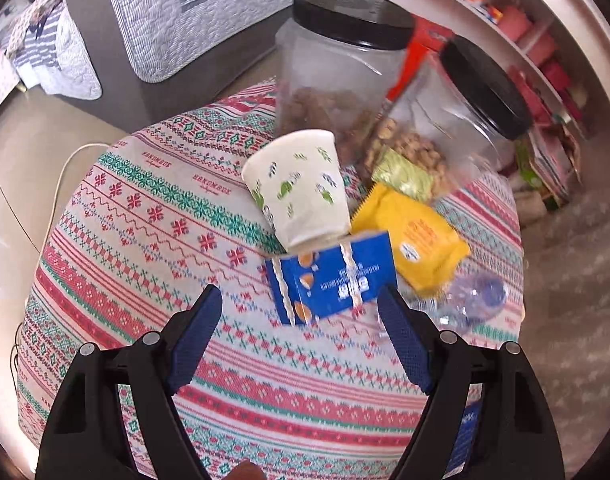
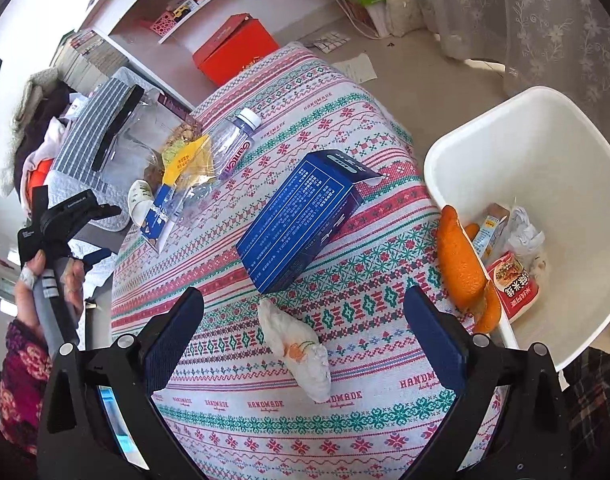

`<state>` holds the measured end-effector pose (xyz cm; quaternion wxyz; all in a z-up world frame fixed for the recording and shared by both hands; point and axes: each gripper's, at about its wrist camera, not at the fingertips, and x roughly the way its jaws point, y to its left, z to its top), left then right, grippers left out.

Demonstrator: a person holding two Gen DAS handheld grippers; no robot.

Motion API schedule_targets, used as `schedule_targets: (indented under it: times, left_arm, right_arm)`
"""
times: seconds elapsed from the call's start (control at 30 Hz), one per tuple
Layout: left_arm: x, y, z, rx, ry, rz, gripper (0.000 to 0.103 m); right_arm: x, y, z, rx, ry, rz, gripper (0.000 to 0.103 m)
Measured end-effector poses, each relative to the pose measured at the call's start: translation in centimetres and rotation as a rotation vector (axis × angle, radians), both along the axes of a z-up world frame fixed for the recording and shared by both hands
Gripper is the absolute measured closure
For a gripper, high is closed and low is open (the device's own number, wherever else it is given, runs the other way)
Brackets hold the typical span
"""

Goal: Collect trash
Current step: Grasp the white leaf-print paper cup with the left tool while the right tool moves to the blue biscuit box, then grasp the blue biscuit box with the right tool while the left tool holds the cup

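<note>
In the left wrist view my left gripper (image 1: 301,296) hangs open over the patterned tablecloth (image 1: 145,240), just short of a blue snack wrapper (image 1: 333,276). A tipped paper cup (image 1: 301,188) lies behind the wrapper, with a yellow packet (image 1: 417,240), a small green packet (image 1: 405,176) and a clear plastic bottle (image 1: 473,296) to its right. In the right wrist view my right gripper (image 2: 305,300) is open above a crumpled white tissue (image 2: 301,348). A blue carton (image 2: 305,216) lies beyond it. The white bin (image 2: 545,148) at the right holds orange peel (image 2: 461,260) and wrappers.
Two clear jars with black lids (image 1: 345,64) (image 1: 465,112) stand behind the cup. A red box (image 2: 237,52) sits past the table's far edge by the shelves. A person's hand (image 2: 45,280) holds the left gripper at the left of the right wrist view.
</note>
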<state>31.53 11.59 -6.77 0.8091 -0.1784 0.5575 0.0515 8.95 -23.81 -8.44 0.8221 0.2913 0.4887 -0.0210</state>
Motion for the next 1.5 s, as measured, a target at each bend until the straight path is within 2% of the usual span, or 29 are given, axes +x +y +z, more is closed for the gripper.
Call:
schedule_targets:
  times: [0.27,0.43,0.47,0.57,0.7,0.87,0.97,1.07,1.17,1.2,1.23,1.3,1.37,1.5]
  left_arm:
    - [5.9,1.5,-3.8,-0.09,0.054,0.102,0.025]
    - [7.6,2.2,-5.9,-0.156,0.087,0.15,0.025]
    - [7.7,2.3,-6.2,-0.171,0.09,0.159,0.031]
    - [7.0,2.6,-6.1,-0.192,0.065,0.162,0.038]
    - [3.1,3.2,-4.7,-0.18,0.022,0.131,0.04]
    - [-5.8,4.6,-2.8,-0.211,0.04,0.116,0.04]
    - [-11.5,5.9,1.2,-0.196,-0.023,0.131,0.04]
    - [-16.7,7.7,6.1,-0.198,-0.145,0.168,0.04]
    - [-20.4,9.0,9.7,-0.236,-0.3,0.22,0.04]
    - [-21.3,9.4,10.4,-0.211,-0.344,0.235,0.04]
    - [-21.7,9.6,10.9,-0.155,-0.372,0.247,0.039]
    - [-21.3,9.8,11.6,-0.039,-0.393,0.248,0.039]
    - [-20.9,10.2,12.2,0.002,-0.425,0.243,0.039]
    - [-20.3,10.9,13.0,0.058,-0.457,0.224,0.039]
  right_arm:
    - [1.1,0.8,-0.8,-0.022,0.031,0.032,0.007]
    - [1.3,0.6,-1.2,-0.039,0.041,0.036,0.007]
    - [1.4,0.6,-1.3,-0.045,0.048,0.038,0.007]
    - [1.2,0.7,-1.7,-0.045,0.072,0.046,0.007]
    - [0.3,2.1,-1.6,-0.009,0.073,0.074,0.007]
    - [-1.3,5.8,0.7,-0.013,0.005,0.16,0.007]
    - [-1.4,8.5,3.9,-0.071,-0.106,0.223,0.007]
    - [0.3,11.8,6.4,-0.126,-0.18,0.3,0.007]
    - [5.2,15.8,6.7,-0.068,-0.14,0.387,0.007]
    - [7.0,17.0,6.4,-0.035,-0.111,0.414,0.007]
    - [8.8,18.4,5.8,-0.011,-0.071,0.437,0.007]
    - [11.6,21.0,4.3,0.027,-0.015,0.48,0.007]
    - [13.7,22.7,2.7,0.048,0.021,0.494,0.008]
    - [17.1,24.7,-0.2,0.007,0.086,0.474,0.008]
